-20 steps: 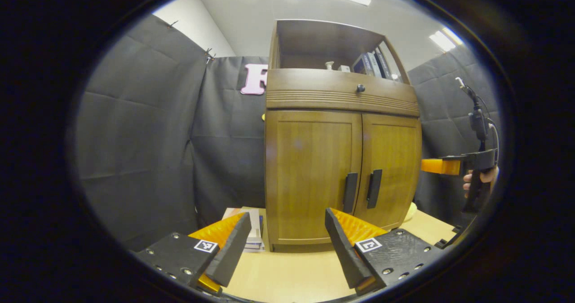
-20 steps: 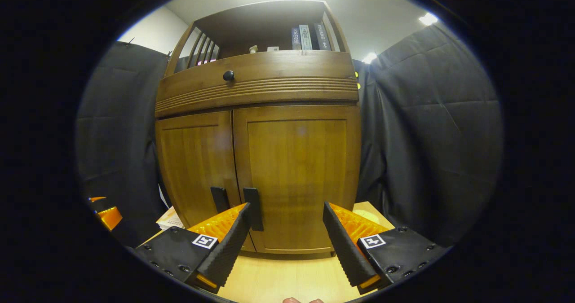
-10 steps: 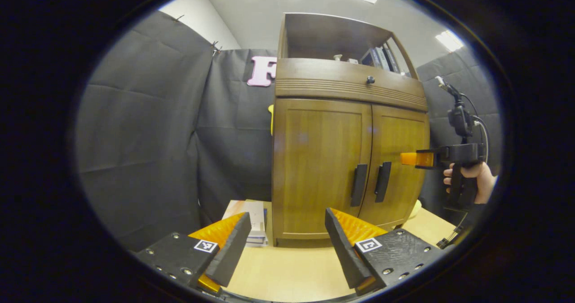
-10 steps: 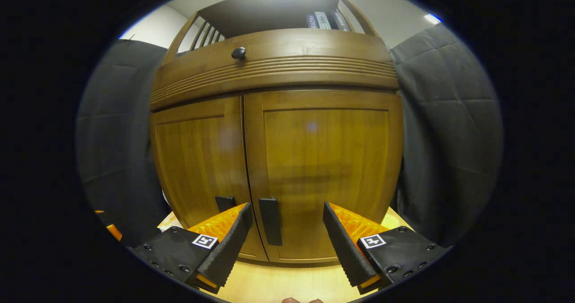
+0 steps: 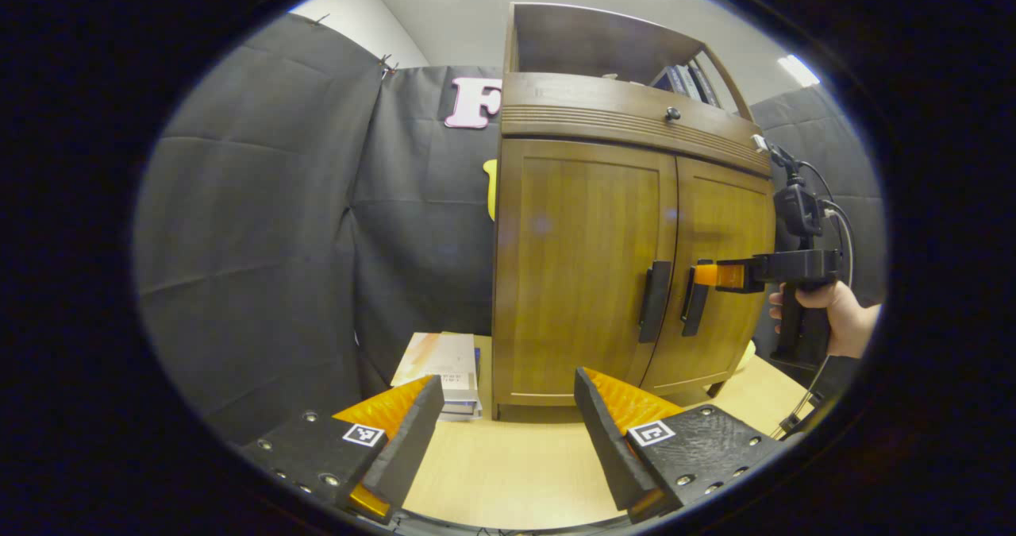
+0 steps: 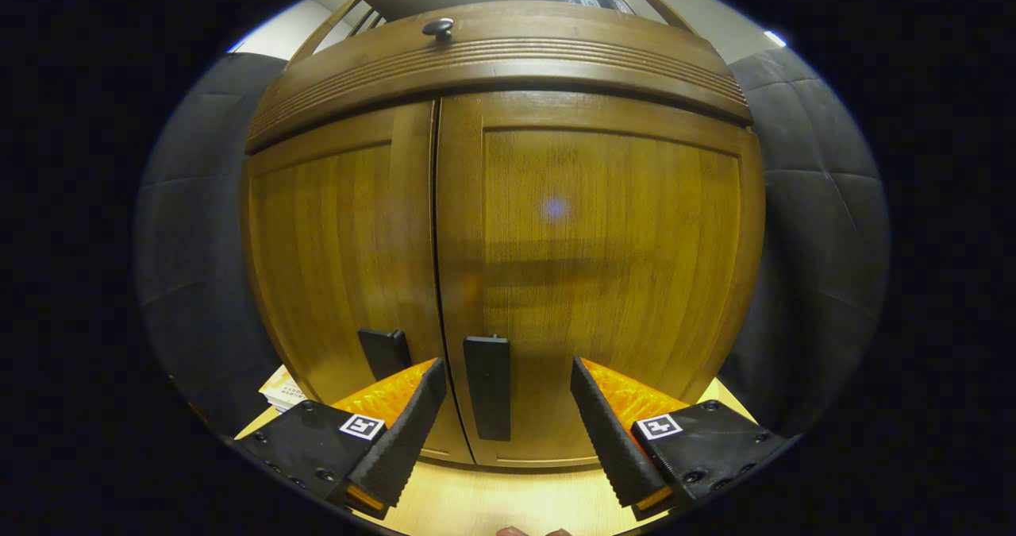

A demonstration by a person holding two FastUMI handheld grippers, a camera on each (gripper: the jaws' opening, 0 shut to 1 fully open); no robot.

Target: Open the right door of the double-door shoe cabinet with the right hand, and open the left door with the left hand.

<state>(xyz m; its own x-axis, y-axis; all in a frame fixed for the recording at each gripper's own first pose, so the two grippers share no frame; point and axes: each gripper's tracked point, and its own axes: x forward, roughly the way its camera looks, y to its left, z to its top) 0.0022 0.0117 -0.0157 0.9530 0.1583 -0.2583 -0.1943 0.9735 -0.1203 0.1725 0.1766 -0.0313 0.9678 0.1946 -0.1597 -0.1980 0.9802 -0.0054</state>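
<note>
**Kid:** What just changed?

**Me:** I moved my right gripper (image 6: pixel 504 409) much closer to the shoe cabinet (image 6: pixel 508 202). A second ago I could see the whole cabinet from the right gripper view. Now the two doors take up most of it. The right door handle (image 6: pixel 486 387) sits between my two fingers, which are spread wide. They are not touching it yet.

**Kid:** Can the other camera see that too?

**Me:** Yes. In the left gripper view the right gripper (image 5: pixel 706 275) has slid in from the side. Its tip is right at the right door handle (image 5: pixel 692 310). A hand (image 5: pixel 829 318) holds it from behind.

**Kid:** And your left gripper?

**Me:** My left gripper (image 5: pixel 508 433) came a bit nearer too, but it is well back over the table (image 5: pixel 508 480). Its fingers are spread wide with nothing in them. The left door handle (image 5: pixel 656 301) is up ahead.

**Kid:** Are the doors open?

**Me:** No, both are closed. I think pinching the right handle and pulling comes next.
</note>
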